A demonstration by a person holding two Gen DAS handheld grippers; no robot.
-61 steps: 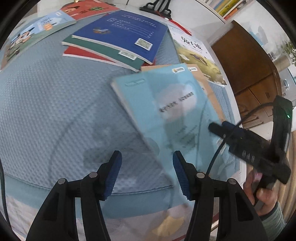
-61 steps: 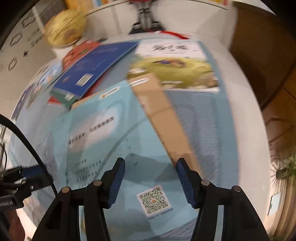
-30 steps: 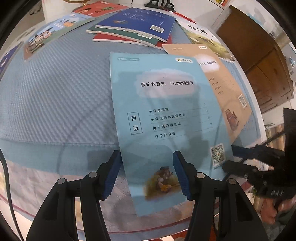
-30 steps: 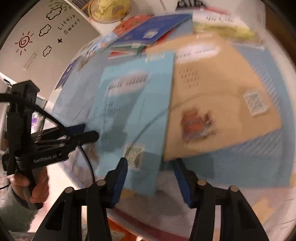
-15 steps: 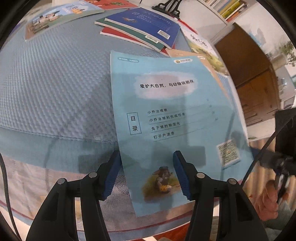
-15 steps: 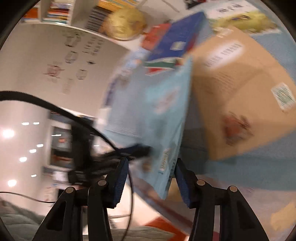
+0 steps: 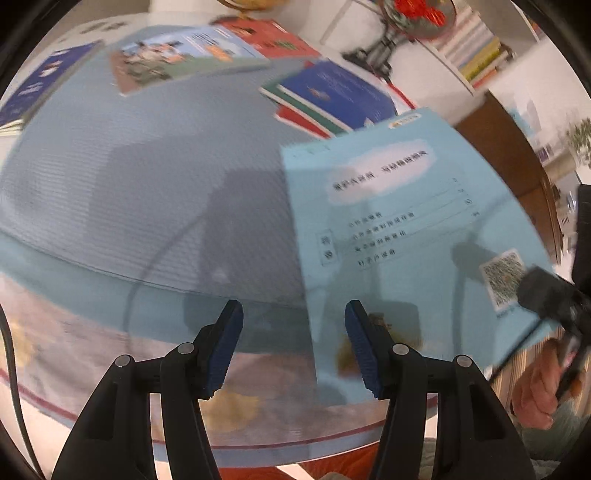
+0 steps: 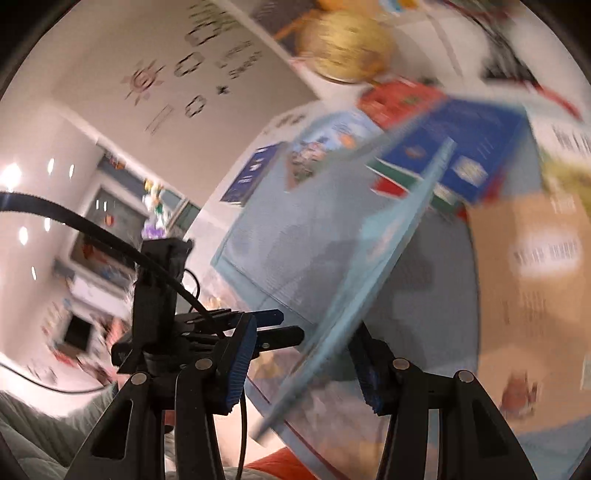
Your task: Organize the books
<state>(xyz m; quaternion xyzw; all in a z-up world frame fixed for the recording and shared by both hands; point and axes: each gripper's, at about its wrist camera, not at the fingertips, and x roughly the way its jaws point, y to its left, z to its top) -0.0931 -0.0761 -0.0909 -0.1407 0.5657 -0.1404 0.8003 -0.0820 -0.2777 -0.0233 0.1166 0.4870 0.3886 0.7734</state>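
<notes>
A light blue book [image 7: 399, 221] is tilted up off the blue tablecloth [image 7: 129, 184] at the table's front right. My right gripper [image 7: 546, 291] holds its lower right corner by the QR code. In the right wrist view the book [image 8: 380, 251] runs edge-on and slantwise between the fingers of the right gripper [image 8: 303, 350], wedged against both. My left gripper [image 7: 293, 332] is open over the front edge of the table with nothing between its fingers; the book's left edge lies just behind its right finger. It also shows in the right wrist view, as the left gripper [image 8: 288, 325].
A tan book [image 8: 535, 258] lies flat beside the raised one. Behind it is a blue, green and red stack [image 7: 332, 96]. An illustrated book [image 7: 173, 59], a red book [image 7: 269, 35] and a dark blue book [image 7: 33, 88] lie farther back. A wooden cabinet [image 7: 509, 155] stands to the right.
The light blue book has come up off the table and tilted, now edge-on in the right view. The right gripper rose and rolled. The left gripper drew away to the book's left.
</notes>
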